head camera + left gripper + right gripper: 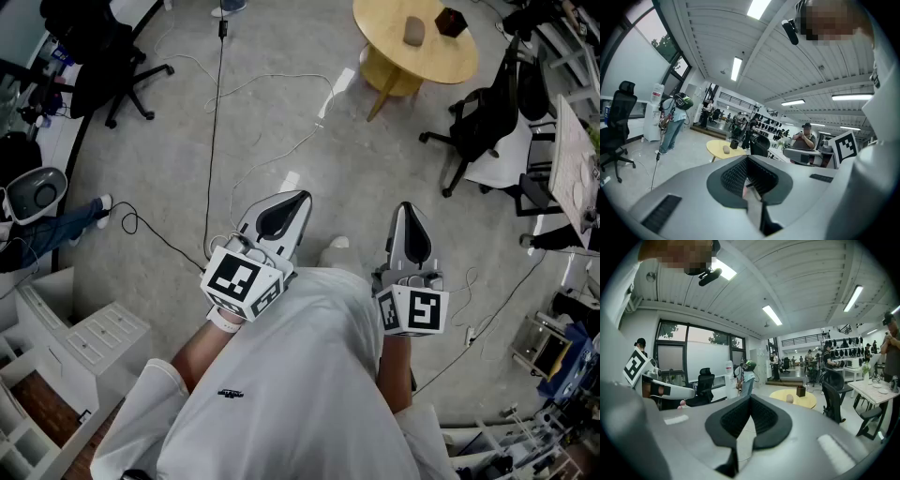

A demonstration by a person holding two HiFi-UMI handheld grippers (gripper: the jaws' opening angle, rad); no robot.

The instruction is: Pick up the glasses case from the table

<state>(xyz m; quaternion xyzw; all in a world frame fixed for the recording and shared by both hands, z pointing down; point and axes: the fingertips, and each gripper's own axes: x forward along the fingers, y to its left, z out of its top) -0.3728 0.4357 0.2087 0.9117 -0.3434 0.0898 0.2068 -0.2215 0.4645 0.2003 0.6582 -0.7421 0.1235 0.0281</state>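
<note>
Glasses case: a small, pale, rounded item lying on the round yellow table. It is well ahead of both sets of fingertips and touches neither gripper. In the head view it lies almost straight beyond the tips of the right gripper, and beyond and to the right of the tips of the left gripper. A dark box stands near the case on the same tabletop, on the side away from the left fingers.

Left gripper: jaws clenched together, nothing between them. The left gripper view shows the dark pads meeting along a narrow seam, with the case ahead and slightly left of that seam. The marker cube sits behind the fingers, at the wrist.

Right gripper: jaws clenched together, nothing between them. The right gripper view shows the case ahead and slightly right of the closed pads, with the dark box just beside it. The second marker cube sits behind these fingers.

Both grippers are held in front of the person's white shirt, above bare grey floor. A black cable runs along the floor ahead of the left fingertips. A black office chair stands ahead and to the right of the right fingertips, between them and the table's right side.
</note>
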